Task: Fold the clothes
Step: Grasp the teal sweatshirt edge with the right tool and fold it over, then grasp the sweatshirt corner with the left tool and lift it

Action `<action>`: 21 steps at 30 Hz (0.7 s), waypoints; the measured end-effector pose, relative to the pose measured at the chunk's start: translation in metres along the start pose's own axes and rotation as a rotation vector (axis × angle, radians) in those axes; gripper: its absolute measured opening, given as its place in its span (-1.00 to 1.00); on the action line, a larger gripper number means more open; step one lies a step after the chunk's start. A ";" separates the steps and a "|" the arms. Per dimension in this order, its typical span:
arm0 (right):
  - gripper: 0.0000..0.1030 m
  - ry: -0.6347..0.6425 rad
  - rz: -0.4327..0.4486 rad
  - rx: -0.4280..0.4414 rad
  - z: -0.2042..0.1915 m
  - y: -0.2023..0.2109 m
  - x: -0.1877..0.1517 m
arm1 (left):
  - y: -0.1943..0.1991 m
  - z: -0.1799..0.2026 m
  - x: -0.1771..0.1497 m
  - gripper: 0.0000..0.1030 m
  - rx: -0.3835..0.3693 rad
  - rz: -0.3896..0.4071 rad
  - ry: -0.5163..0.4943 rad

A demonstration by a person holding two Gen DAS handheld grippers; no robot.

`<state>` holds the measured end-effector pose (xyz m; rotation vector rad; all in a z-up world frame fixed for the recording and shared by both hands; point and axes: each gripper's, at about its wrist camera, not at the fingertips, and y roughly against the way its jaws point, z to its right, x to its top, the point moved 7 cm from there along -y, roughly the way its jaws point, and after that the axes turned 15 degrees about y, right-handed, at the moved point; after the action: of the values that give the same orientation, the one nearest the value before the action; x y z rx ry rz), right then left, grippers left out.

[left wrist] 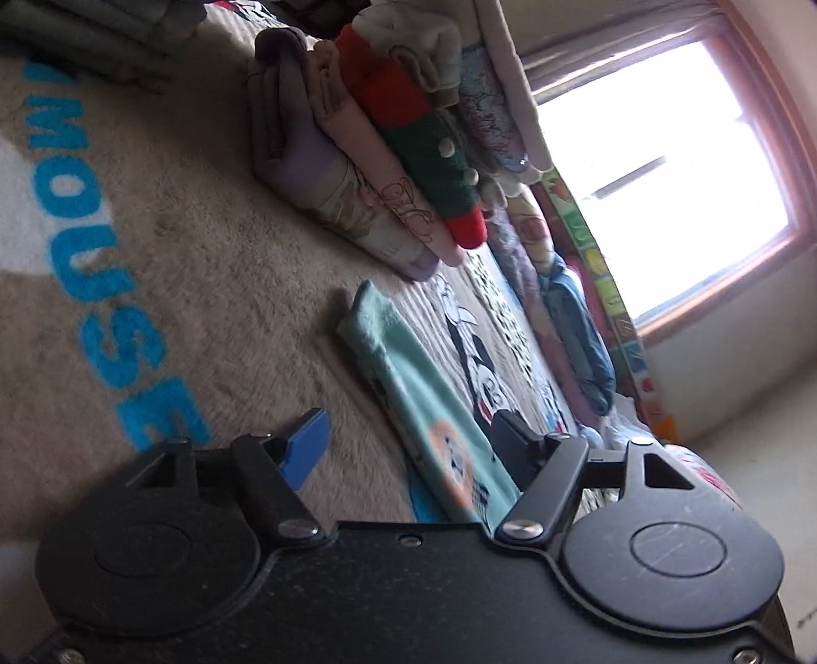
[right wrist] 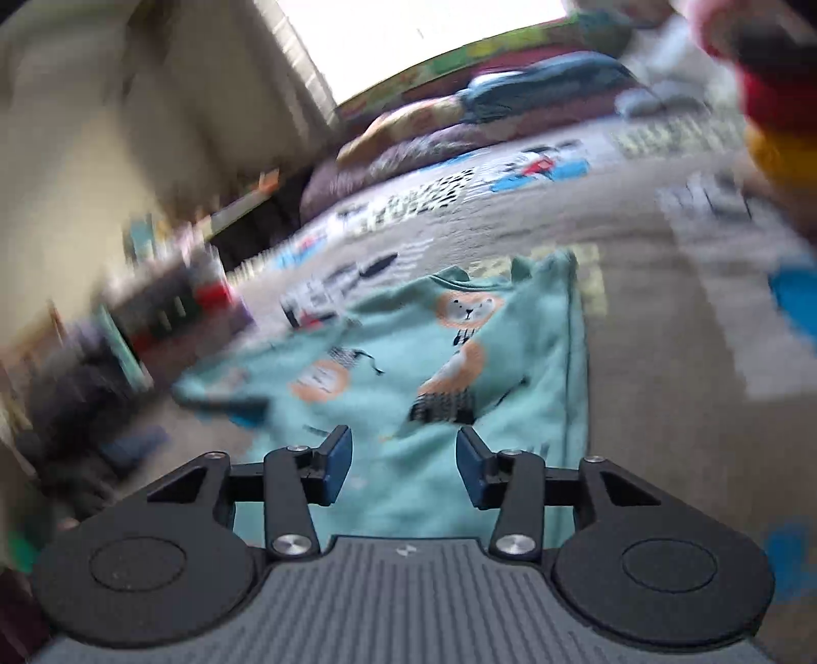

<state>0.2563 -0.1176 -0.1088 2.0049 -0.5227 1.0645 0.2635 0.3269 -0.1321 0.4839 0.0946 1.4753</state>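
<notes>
A teal child's garment (right wrist: 459,357) printed with orange animal faces lies spread flat on a beige blanket (right wrist: 664,357). My right gripper (right wrist: 403,462) hovers low over its near end, open, with nothing pinched between its blue pads (right wrist: 339,459). In the left wrist view the same teal garment (left wrist: 408,368) shows as a narrow strip seen from its side. My left gripper (left wrist: 408,444) is open around its near edge. Its blue pad (left wrist: 306,449) is over bare blanket (left wrist: 204,255), and the other finger (left wrist: 515,434) is beyond the cloth. Neither pad presses on the garment.
A stack of folded clothes (left wrist: 367,153), lilac, pink, red and green, stands on the blanket past the garment. Grey folded items (left wrist: 102,36) lie further off. Loose clothes and pillows (left wrist: 577,316) line the edge below a bright window (left wrist: 664,168). Blurred shelves (right wrist: 168,306) stand at the left.
</notes>
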 end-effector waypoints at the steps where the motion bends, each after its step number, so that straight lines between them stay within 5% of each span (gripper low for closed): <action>1: -0.09 -0.047 0.020 0.015 0.001 0.006 -0.004 | -0.005 0.002 0.001 0.37 0.007 0.010 0.002; 8: 0.05 -0.152 0.080 0.094 -0.010 0.035 -0.015 | -0.037 0.004 0.017 0.11 0.050 0.056 0.040; 14: 0.15 -0.119 0.085 0.046 -0.016 0.045 -0.016 | -0.047 0.009 0.019 -0.78 0.055 0.068 0.017; 17: 0.16 -0.131 0.065 0.043 -0.018 0.037 -0.020 | -0.041 0.040 0.004 -0.79 -0.017 0.070 -0.131; 21: 0.16 -0.148 0.070 0.088 -0.029 0.027 -0.018 | -0.034 0.091 -0.040 -0.79 -0.114 0.035 -0.465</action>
<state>0.2142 -0.1103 -0.1015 2.1687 -0.6377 1.0012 0.3229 0.2642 -0.0722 0.7243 -0.3648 1.3593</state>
